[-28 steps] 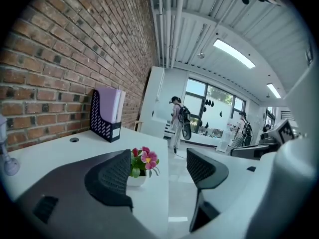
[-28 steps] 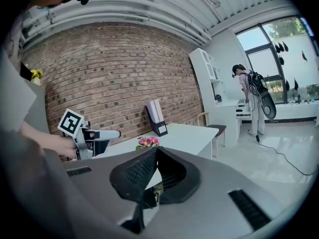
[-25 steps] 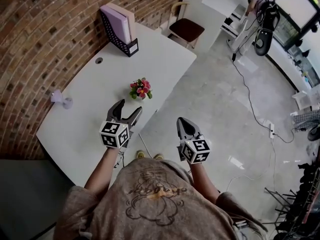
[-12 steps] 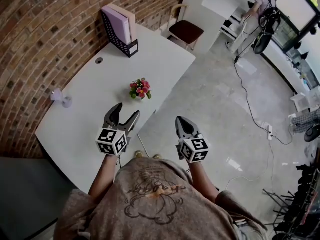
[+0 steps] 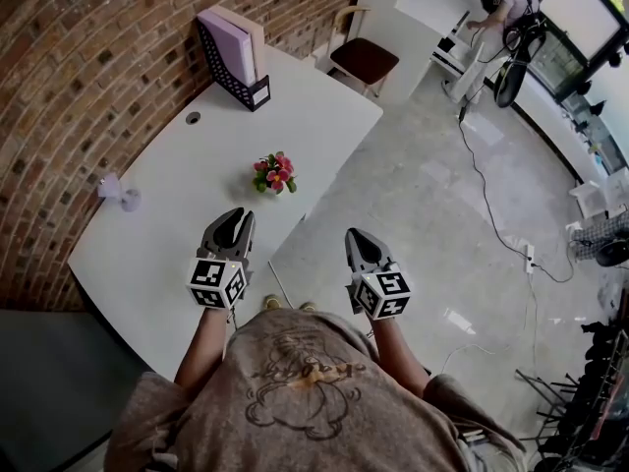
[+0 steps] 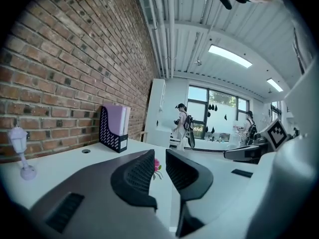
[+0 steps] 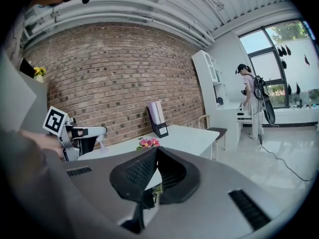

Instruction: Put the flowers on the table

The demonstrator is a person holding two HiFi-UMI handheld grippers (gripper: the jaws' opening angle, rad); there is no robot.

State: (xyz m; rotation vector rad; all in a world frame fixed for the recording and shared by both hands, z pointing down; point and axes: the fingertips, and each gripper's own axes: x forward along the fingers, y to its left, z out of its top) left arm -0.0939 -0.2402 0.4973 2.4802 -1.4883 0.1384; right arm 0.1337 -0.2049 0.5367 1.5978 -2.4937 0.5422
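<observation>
A small bunch of pink and red flowers [image 5: 275, 175] stands on the white table [image 5: 324, 116], near its right edge. My left gripper [image 5: 234, 222] hovers over the table just short of the flowers; its jaws have just been closing and now leave only a narrow gap with nothing in it. In the left gripper view the flowers [image 6: 157, 166] show far off through that gap of the left gripper [image 6: 159, 156]. My right gripper [image 5: 360, 240] hangs over the floor beside the table edge, shut and empty. In the right gripper view its tips [image 7: 154, 151] meet below the flowers [image 7: 147, 143].
A black file holder with purple folders [image 5: 236, 52] stands at the table's far end against the brick wall. A small lilac lamp-like ornament [image 5: 118, 193] sits at the left. A chair [image 5: 366, 59] stands beyond the table. A person [image 5: 511, 3] and a floor cable [image 5: 491, 205] are at right.
The left gripper's jaws went from wide open to nearly together, empty, and it drew slightly back from the flowers. The right gripper stayed put.
</observation>
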